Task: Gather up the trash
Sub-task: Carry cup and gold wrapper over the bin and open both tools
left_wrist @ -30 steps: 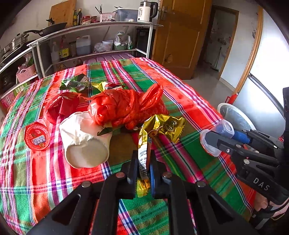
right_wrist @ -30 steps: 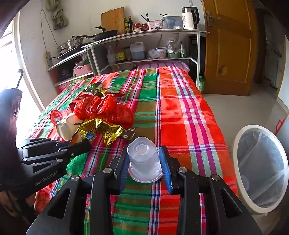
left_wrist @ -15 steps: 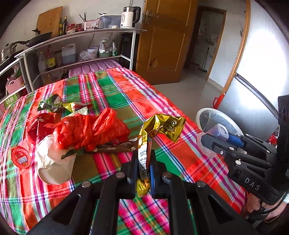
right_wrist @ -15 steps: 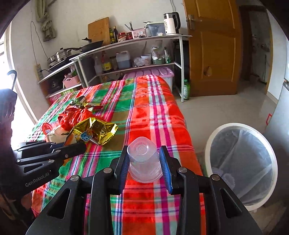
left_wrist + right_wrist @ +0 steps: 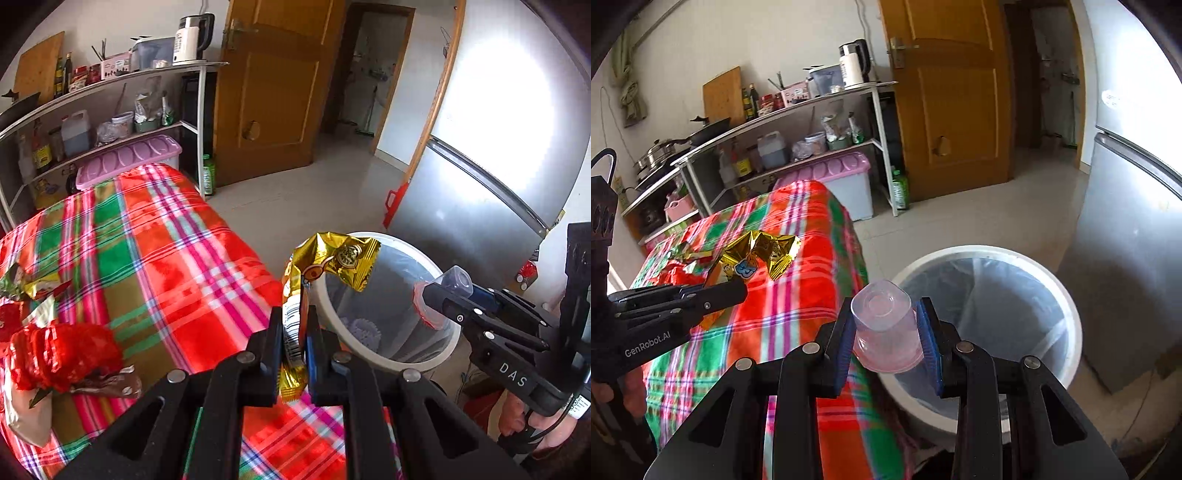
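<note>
My left gripper [image 5: 294, 334] is shut on a gold foil snack wrapper [image 5: 328, 258] and holds it at the table's right edge, its top over the near rim of the white trash bin [image 5: 391, 363]. My right gripper [image 5: 884, 332] is shut on a clear plastic cup [image 5: 882, 328], held upside down over the bin's [image 5: 1067, 314] near left rim. In the left wrist view the right gripper [image 5: 434, 295] and the cup [image 5: 456, 278] hang over the bin. In the right wrist view the left gripper [image 5: 735, 290] holds the wrapper [image 5: 757, 253] above the table.
A red plastic bag [image 5: 59, 352], a white paper cup [image 5: 26, 417] and other wrappers [image 5: 29, 288] lie on the plaid tablecloth [image 5: 166, 258]. A metal shelf rack [image 5: 783, 122] stands behind the table, a silver fridge [image 5: 1134, 229] right of the bin, a wooden door [image 5: 953, 92] beyond.
Both grippers have swung right, away from the trash pile toward the bin. The wrapper and the cup now hang at or over the bin's rim, still gripped.
</note>
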### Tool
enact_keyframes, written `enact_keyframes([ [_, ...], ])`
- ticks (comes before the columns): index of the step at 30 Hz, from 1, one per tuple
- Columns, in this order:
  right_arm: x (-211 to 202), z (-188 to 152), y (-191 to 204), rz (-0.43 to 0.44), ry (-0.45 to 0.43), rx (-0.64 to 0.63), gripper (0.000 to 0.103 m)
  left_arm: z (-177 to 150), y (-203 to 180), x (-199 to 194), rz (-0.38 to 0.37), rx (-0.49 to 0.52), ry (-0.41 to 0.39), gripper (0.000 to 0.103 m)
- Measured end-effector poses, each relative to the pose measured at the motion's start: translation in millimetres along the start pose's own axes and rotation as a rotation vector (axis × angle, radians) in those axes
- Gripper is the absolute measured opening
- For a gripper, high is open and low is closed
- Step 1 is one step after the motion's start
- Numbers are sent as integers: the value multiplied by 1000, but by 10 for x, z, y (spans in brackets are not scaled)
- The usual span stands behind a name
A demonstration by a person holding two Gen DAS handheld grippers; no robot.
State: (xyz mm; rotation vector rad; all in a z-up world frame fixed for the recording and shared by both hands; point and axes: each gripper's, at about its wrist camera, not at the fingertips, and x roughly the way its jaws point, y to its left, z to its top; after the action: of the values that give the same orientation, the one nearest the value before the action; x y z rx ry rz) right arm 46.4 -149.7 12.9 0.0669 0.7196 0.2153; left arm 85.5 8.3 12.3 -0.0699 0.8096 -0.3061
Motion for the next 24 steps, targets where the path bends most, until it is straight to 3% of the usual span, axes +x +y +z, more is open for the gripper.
enact_keyframes([
  [5,-43,5,-432,-72,6,59,35,103,-305,237,-57,34,34,11],
  [12,18,-32,-767,-122,33,84,35,185,-630,516,-74,68,71,11],
  [24,360,-145,-1100,-170,115,95,35,174,-906,1009,-53,98,169,12],
])
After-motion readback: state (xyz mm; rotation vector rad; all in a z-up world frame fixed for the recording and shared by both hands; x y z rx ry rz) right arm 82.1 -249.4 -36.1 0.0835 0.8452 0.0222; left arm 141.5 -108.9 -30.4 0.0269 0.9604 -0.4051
